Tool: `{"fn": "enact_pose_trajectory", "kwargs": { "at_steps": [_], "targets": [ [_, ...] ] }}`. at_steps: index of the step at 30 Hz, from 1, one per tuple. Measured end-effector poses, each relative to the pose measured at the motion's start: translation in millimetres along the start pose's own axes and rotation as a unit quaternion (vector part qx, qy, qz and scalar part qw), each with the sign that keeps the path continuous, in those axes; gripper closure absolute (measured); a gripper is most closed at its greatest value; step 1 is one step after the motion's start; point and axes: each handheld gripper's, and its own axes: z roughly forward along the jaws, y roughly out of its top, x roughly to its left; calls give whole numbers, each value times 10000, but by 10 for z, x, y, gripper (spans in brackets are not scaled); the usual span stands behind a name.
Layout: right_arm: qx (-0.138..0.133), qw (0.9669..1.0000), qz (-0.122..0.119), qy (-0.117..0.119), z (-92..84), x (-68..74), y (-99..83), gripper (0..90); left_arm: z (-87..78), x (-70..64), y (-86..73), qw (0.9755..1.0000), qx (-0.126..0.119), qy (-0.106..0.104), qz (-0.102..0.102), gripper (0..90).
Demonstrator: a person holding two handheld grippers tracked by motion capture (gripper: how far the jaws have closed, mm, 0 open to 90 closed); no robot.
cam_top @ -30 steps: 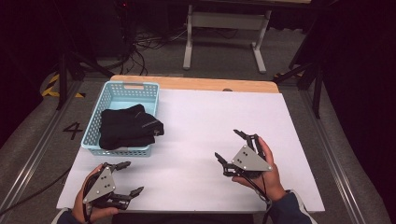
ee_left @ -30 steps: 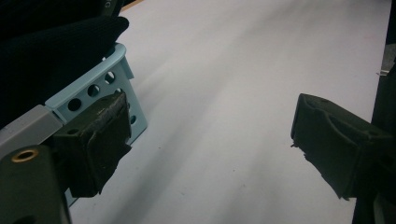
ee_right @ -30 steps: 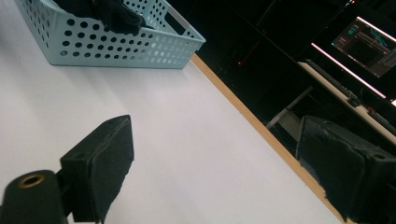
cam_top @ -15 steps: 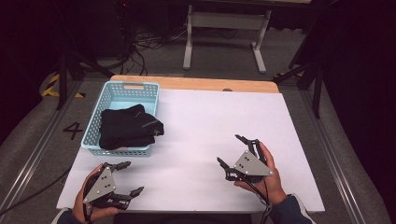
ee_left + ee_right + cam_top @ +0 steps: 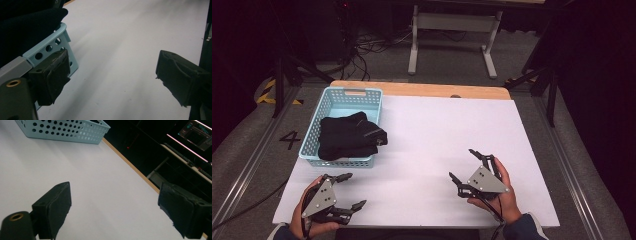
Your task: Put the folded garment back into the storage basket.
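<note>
High view: left claw (image 5: pixel 353 191) and right claw (image 5: pixel 464 167) both gape wide, empty, over the white table (image 5: pixel 432 130).

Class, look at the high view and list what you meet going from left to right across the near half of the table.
Left gripper → light blue basket holding a black folded cloth → bare white table surface → right gripper.

Garment (image 5: pixel 349 136) in basket (image 5: pixel 328 103), table's (image 5: pixel 452 130) left
</note>
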Motion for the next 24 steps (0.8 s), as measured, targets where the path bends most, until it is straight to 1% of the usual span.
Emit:
{"fn": "enact_pose_trajectory", "kwargs": {
  "at_steps": [2, 5, 6, 10, 11, 12, 21, 24],
  "targets": [
    [6, 10000, 58, 3, -10, 3, -25, 123, 1, 0, 0, 10000, 0, 1, 5, 129],
    [44, 10000, 30, -8, -25, 11, -70, 121, 1, 2, -1, 10000, 3, 4, 2, 129],
    [34, 10000, 85, -5, -36, 13, -95, 121, 1, 2, -1, 10000, 1, 4, 1, 129],
    [5, 9999, 153, -13, -71, 1, -153, 121, 5, 4, -2, 10000, 1, -2, -1, 129],
    [1, 9997, 237, 12, -86, -6, -180, 121, 6, 4, -2, 10000, 0, -1, -2, 129],
    [6, 9997, 256, 14, -90, -7, -190, 120, 5, 5, -2, 10000, -5, -2, -5, 129],
    [180, 9992, 364, -27, -166, -7, -355, 119, 8, 15, 1, 10000, 13, 31, -5, 130],
    [214, 9987, 470, -8, -200, -10, -411, 119, 13, 22, 0, 10000, 0, 31, -21, 130]
  ]
}}
